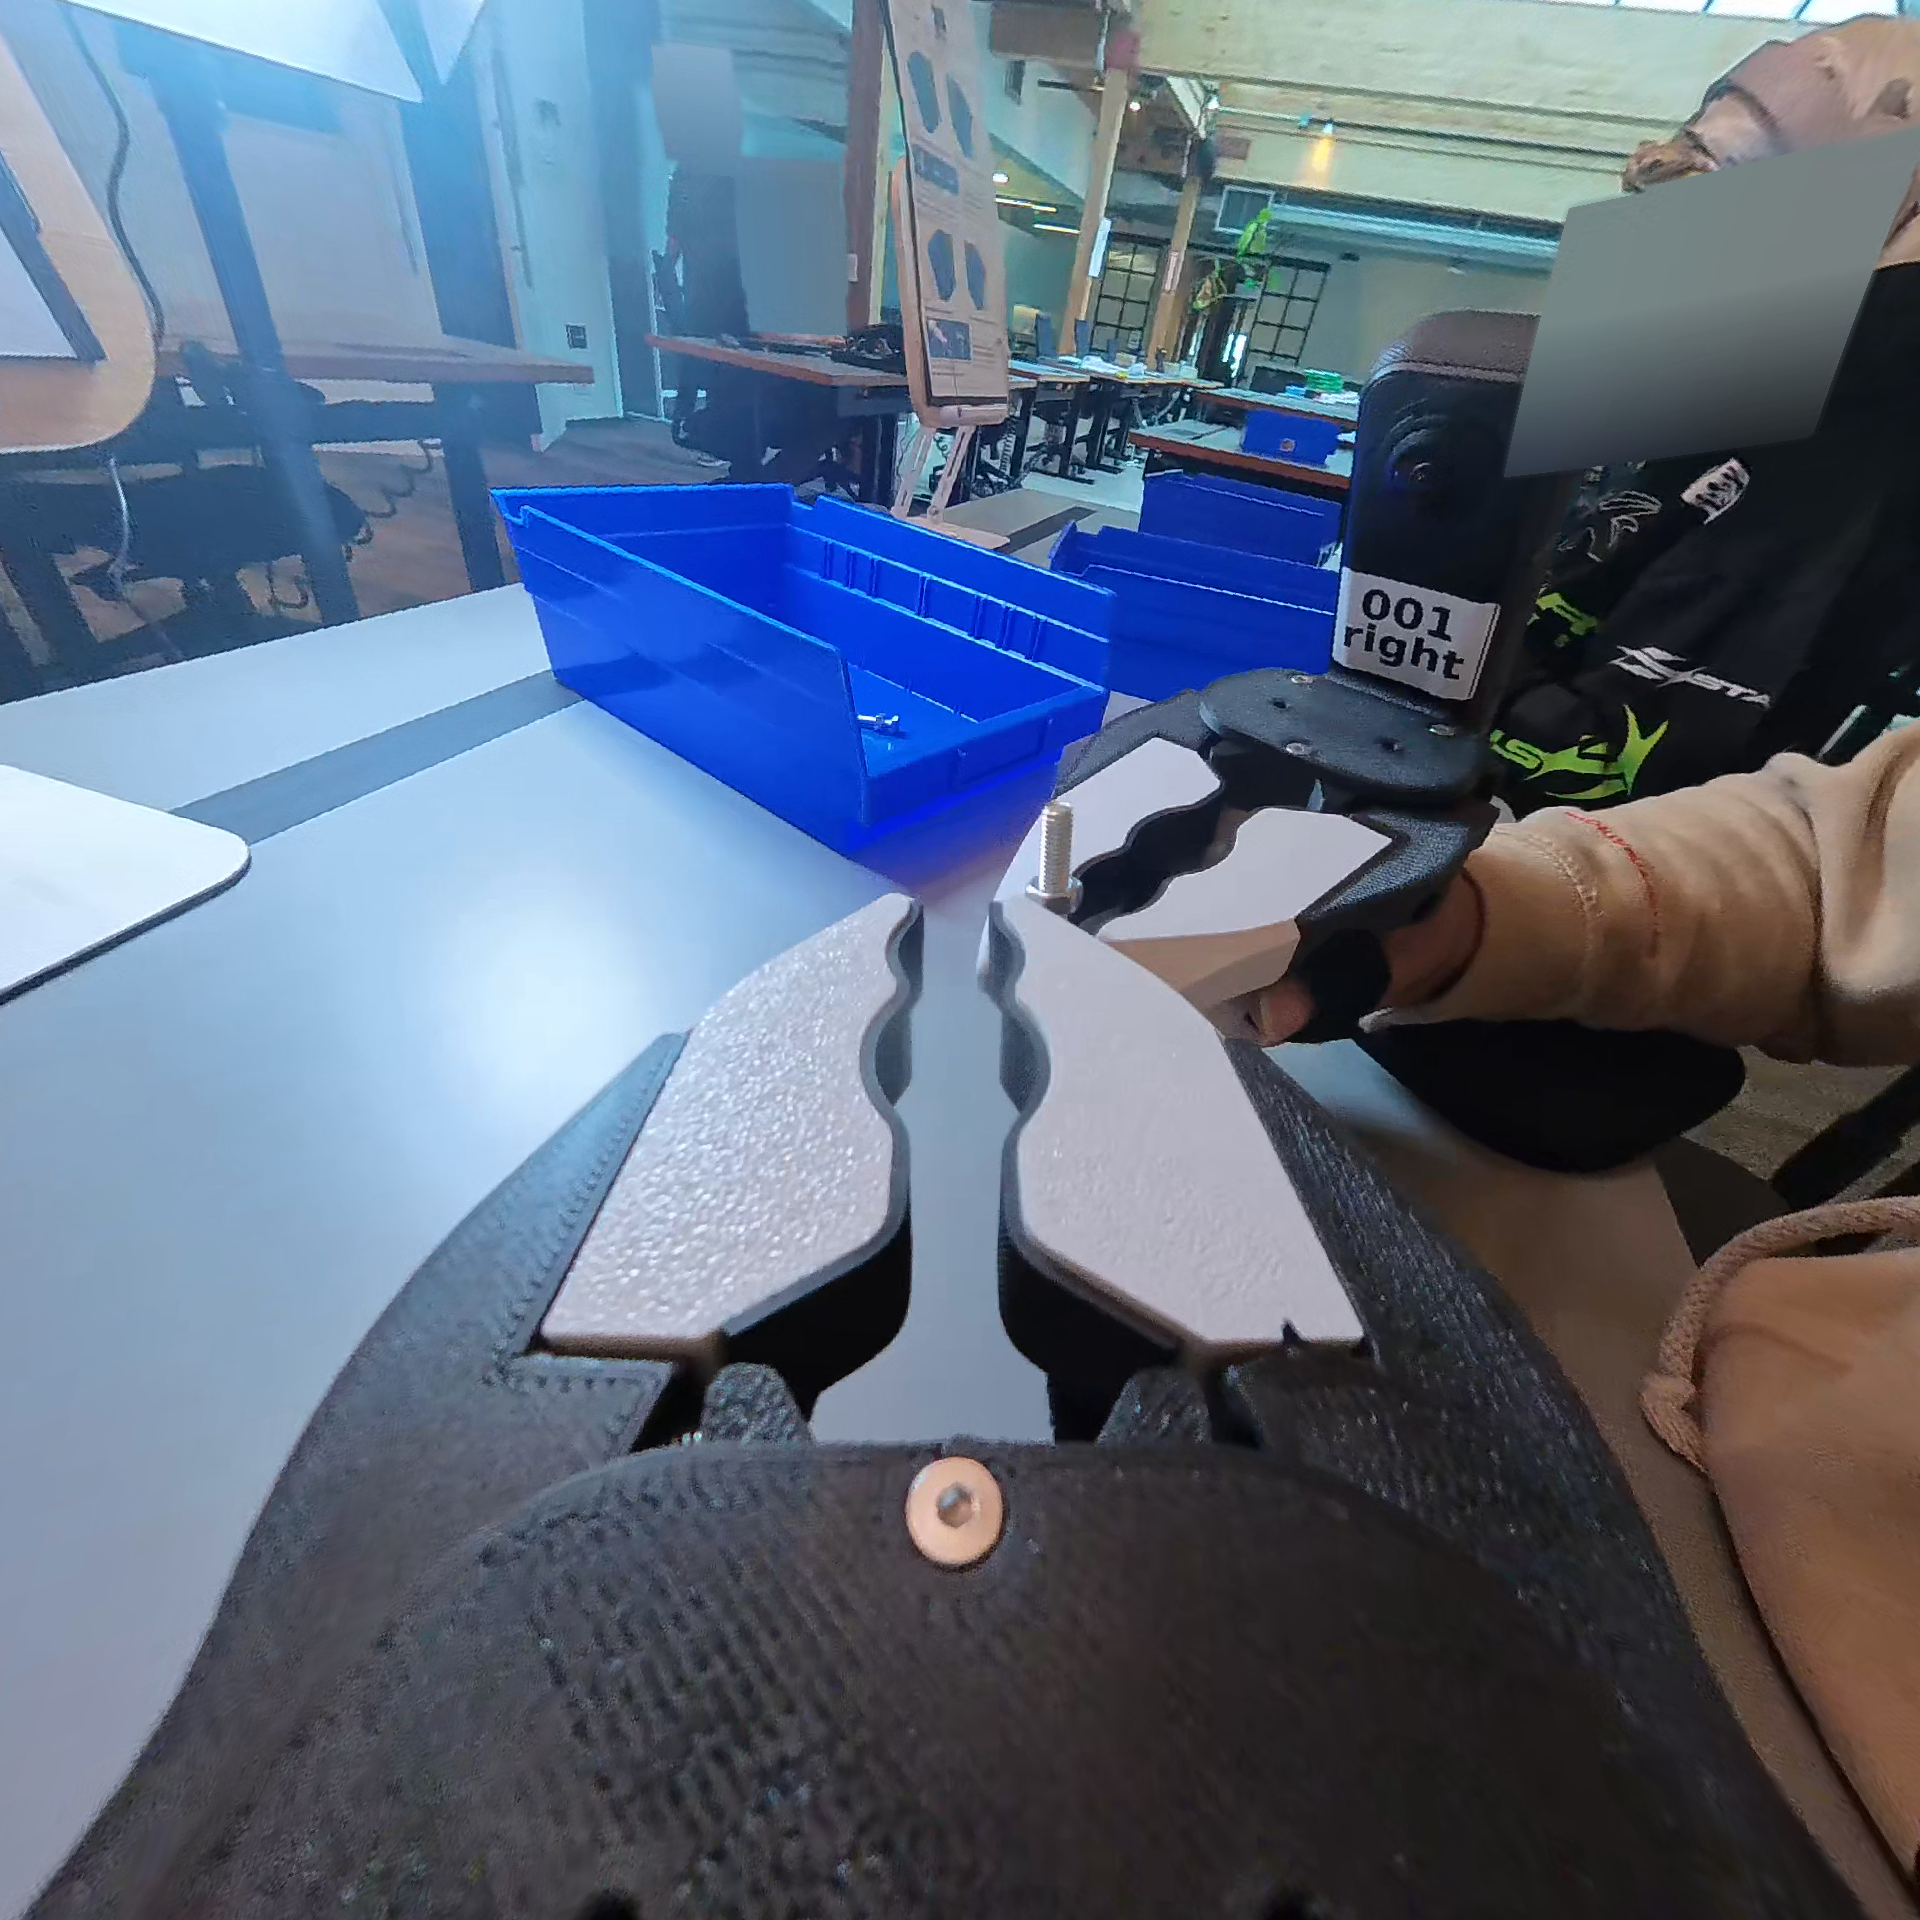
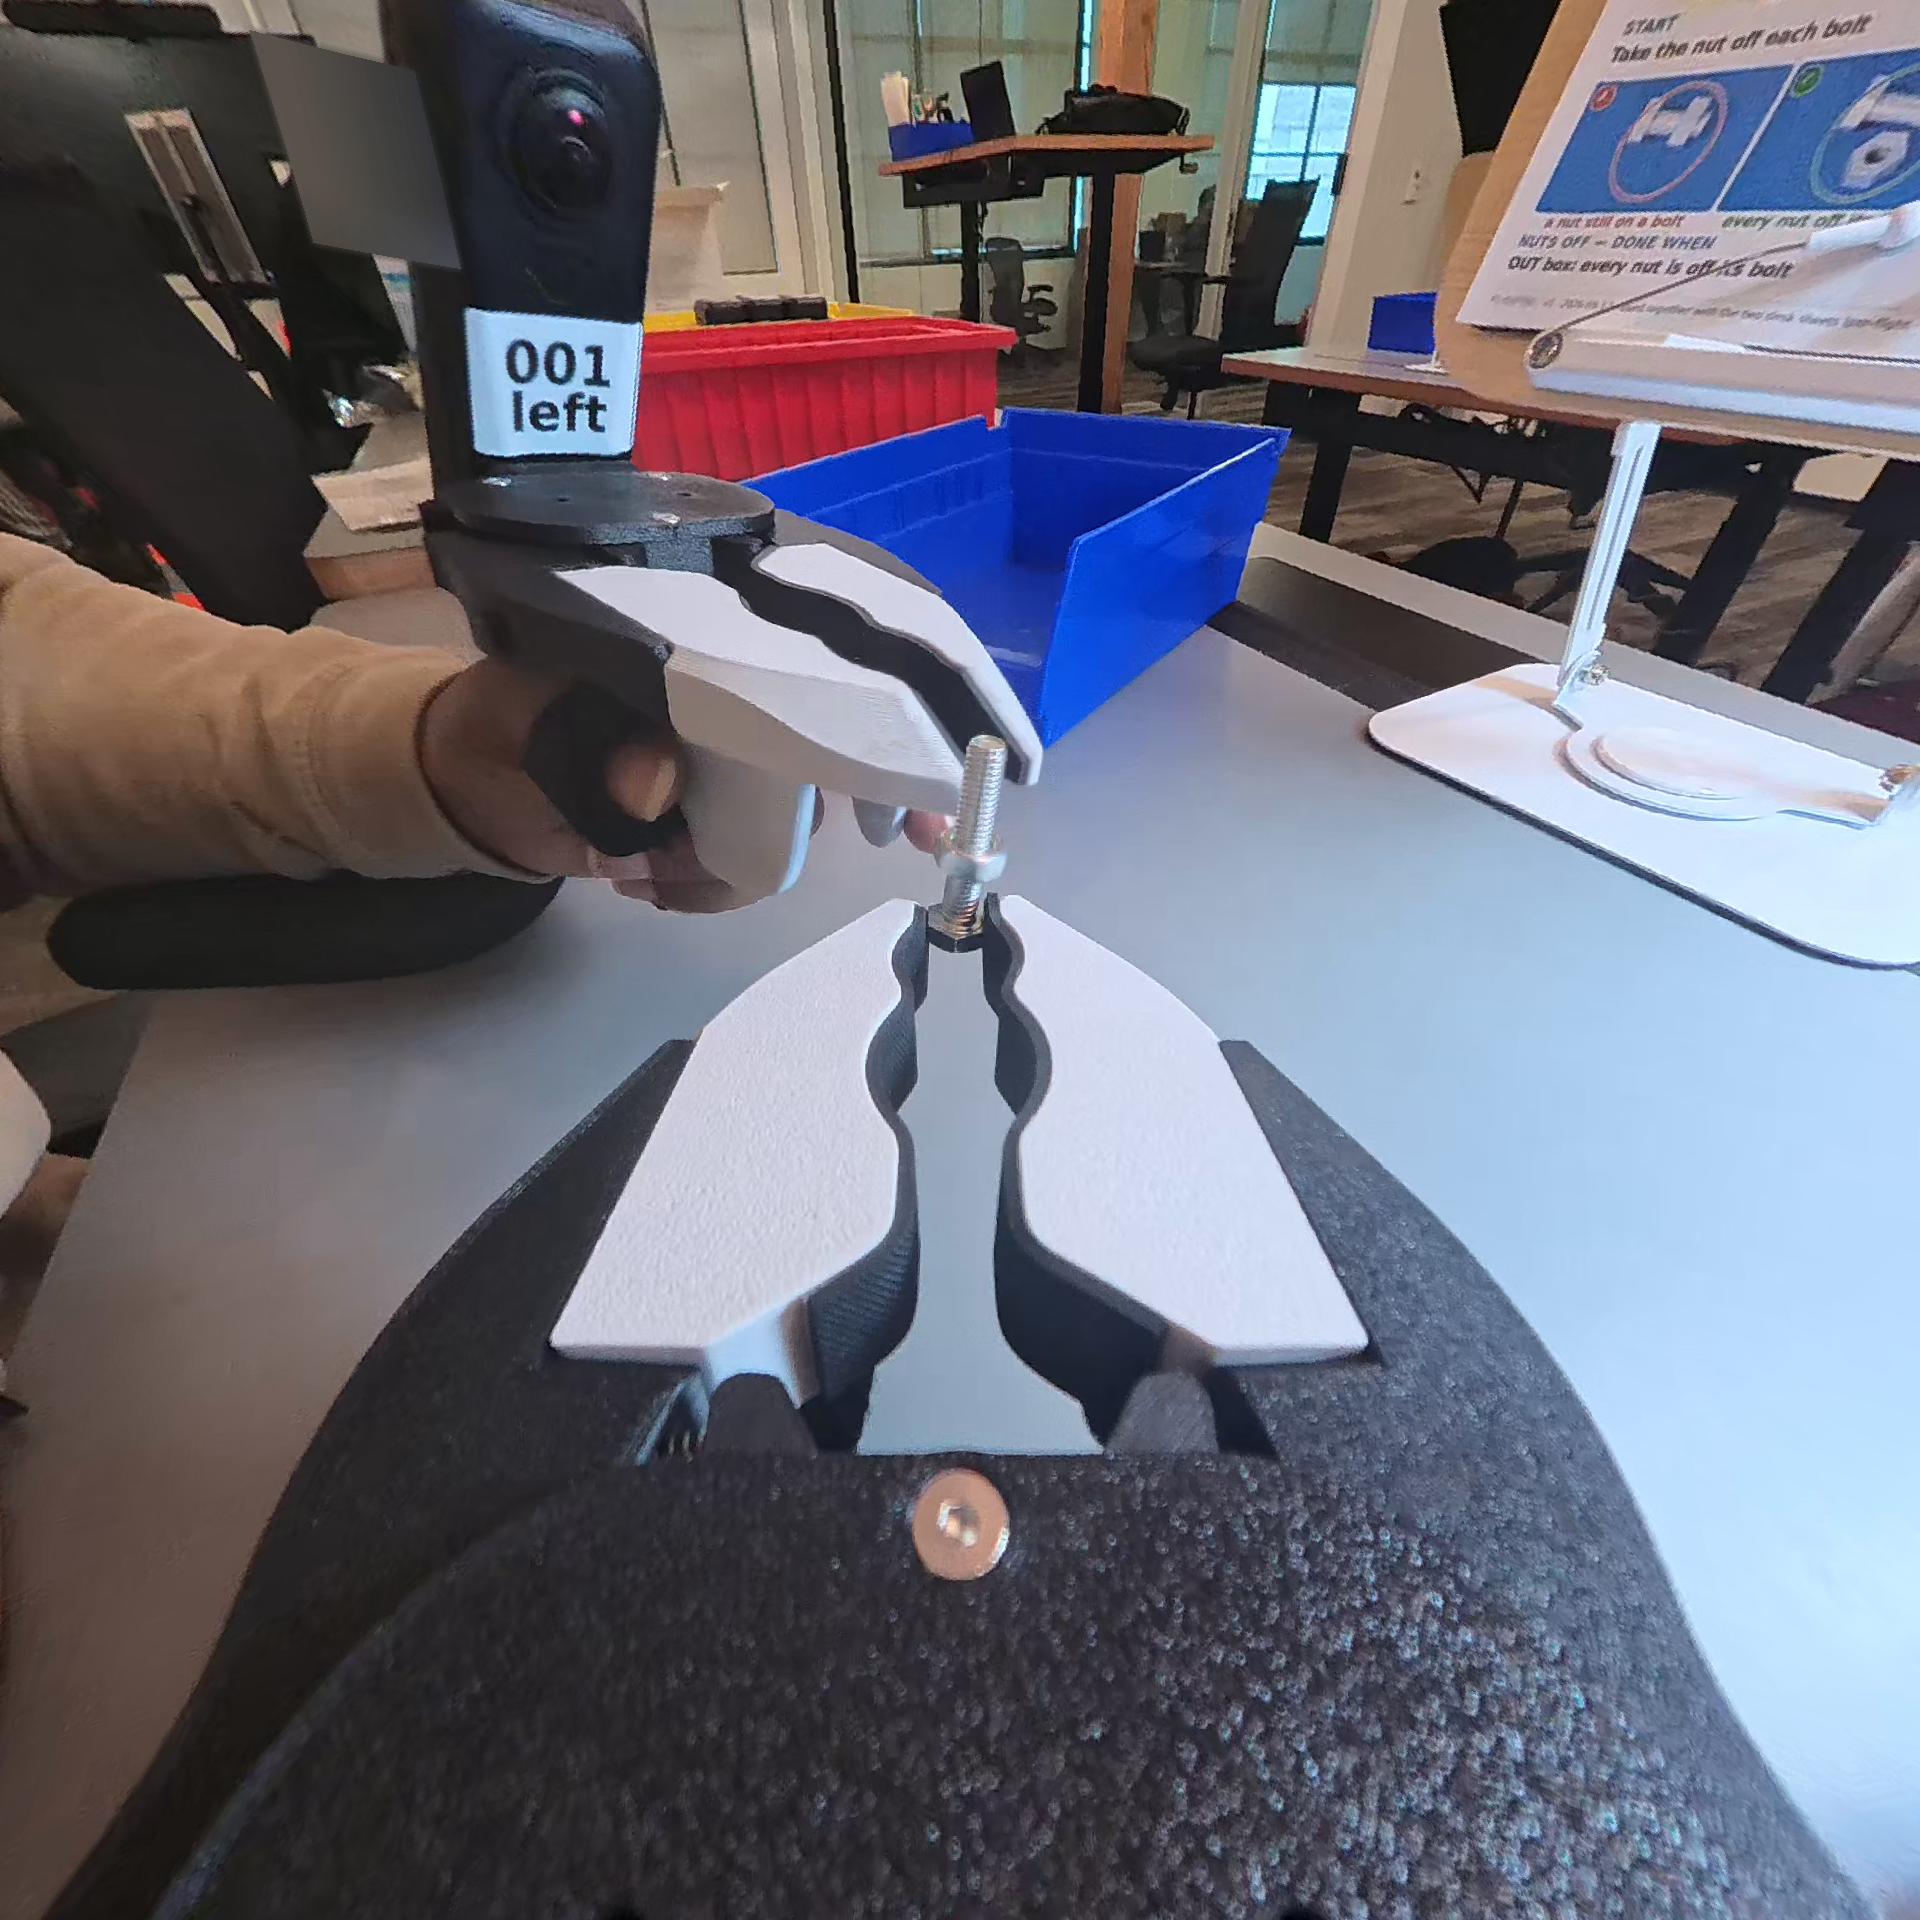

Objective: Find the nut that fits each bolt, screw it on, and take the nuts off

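Table point(image 2: 1351, 935): bin point(image 2: 1091, 561) stands on it toward the far edge. Bolt point(image 2: 971, 831) upright in front of the bin, nut point(image 2: 966, 860) on its shank, head between the right gripper point(image 2: 958, 925) fingers. Left gripper point(image 2: 997, 769) beside the bolt. Stand base point(image 2: 1662, 790) right of the bin. Small fastener point(image 1: 883, 722) inside the bin.

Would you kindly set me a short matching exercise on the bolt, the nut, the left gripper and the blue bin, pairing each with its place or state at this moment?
Things:
1. bolt
2. nut
3. left gripper
4. blue bin

Places or states:
A. fingers slightly apart, holding nothing
B. standing on the grey table behind the grippers
C. upright, its lower end clamped by the right gripper
D. threaded partway along the shank

Pairs: 1-C, 2-D, 3-A, 4-B
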`<state>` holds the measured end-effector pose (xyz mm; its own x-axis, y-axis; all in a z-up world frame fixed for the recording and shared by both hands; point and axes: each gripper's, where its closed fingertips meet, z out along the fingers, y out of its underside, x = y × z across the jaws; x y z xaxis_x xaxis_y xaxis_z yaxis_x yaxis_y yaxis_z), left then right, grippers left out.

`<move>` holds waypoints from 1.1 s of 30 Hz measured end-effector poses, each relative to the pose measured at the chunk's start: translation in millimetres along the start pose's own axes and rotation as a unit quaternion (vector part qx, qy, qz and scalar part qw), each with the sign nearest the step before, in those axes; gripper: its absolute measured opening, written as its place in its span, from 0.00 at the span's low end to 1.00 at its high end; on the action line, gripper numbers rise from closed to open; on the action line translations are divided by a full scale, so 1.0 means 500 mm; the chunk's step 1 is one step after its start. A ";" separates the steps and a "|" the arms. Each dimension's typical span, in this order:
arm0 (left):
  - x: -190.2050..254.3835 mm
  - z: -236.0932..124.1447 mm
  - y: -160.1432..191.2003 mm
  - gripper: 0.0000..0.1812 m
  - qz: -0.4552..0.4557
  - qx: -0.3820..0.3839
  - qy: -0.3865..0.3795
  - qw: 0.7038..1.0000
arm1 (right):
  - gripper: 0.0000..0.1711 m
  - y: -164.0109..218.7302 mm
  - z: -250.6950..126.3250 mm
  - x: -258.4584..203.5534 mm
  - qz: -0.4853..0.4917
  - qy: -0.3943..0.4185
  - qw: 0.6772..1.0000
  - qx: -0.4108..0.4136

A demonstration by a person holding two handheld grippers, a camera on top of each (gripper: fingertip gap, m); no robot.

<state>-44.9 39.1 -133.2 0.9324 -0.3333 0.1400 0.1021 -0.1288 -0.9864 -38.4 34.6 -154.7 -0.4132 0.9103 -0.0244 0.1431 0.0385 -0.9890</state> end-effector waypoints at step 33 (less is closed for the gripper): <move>0.035 0.006 0.021 0.03 0.038 -0.036 0.051 0.997 | 0.06 0.038 0.014 -0.016 -0.040 0.000 0.998 -0.056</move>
<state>-26.4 34.6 -141.3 0.8962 -0.4371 0.0757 0.0033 -0.1640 -0.9865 -38.7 25.3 -174.1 -0.4281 0.9022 0.0533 0.2096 0.1565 -0.9652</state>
